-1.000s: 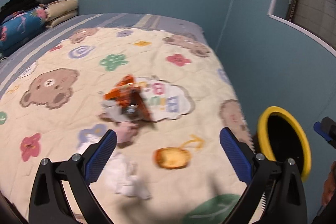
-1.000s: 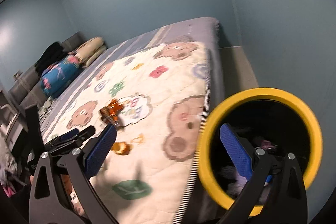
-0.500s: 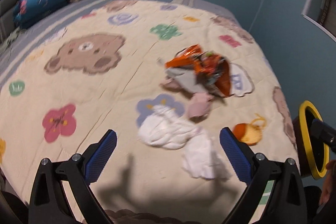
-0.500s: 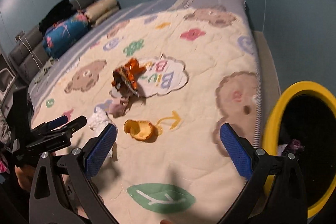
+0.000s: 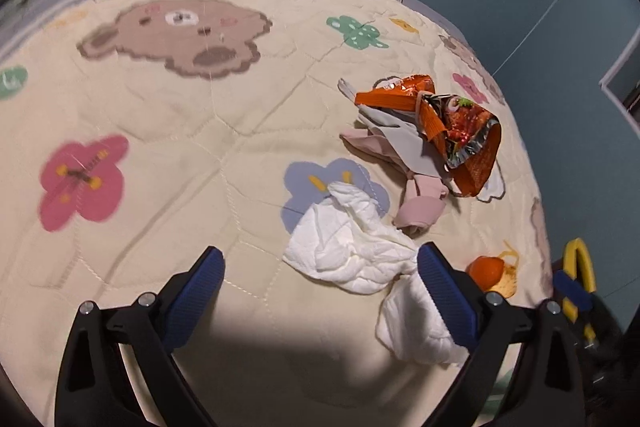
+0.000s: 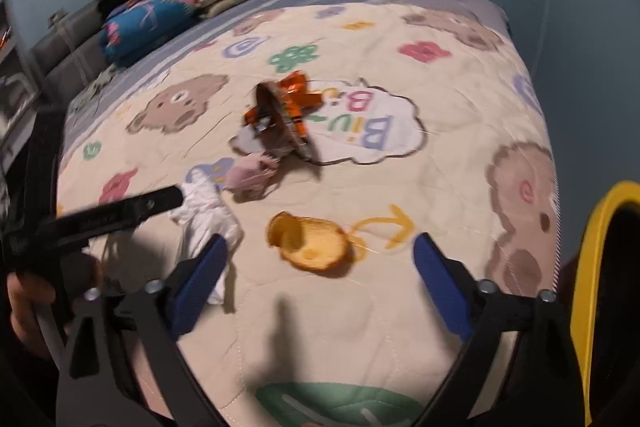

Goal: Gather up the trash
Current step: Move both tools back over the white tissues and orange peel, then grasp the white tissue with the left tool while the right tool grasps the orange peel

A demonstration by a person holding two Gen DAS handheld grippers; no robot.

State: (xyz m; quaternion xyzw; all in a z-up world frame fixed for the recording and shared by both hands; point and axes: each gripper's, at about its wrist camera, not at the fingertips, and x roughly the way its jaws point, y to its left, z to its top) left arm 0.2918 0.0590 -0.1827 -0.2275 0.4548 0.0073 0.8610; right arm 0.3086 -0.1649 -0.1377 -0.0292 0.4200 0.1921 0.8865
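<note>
Trash lies on a cream quilt point(image 5: 168, 147) on a bed. A crumpled white tissue point(image 5: 352, 247) lies just ahead of my open, empty left gripper point(image 5: 320, 279); a second white tissue point(image 5: 416, 327) lies by its right finger. Beyond are a pink wad point(image 5: 420, 207), an orange snack wrapper point(image 5: 452, 123) and an orange peel point(image 5: 490, 271). My open, empty right gripper point(image 6: 320, 267) hovers over the orange peel point(image 6: 312, 243). The tissue point(image 6: 208, 215), pink wad point(image 6: 252, 175) and wrapper point(image 6: 284, 115) lie to its left and beyond.
A yellow-rimmed black bin point(image 6: 592, 287) stands off the bed's right edge; its rim point(image 5: 580, 267) shows in the left wrist view. Folded bedding and pillows point(image 6: 160, 15) are piled at the bed's far end. Blue walls surround the bed.
Both grippers swung left and moved closer over the bed. The left now hovers at the white tissue, the right over the orange peel. The bin slid to the right edge.
</note>
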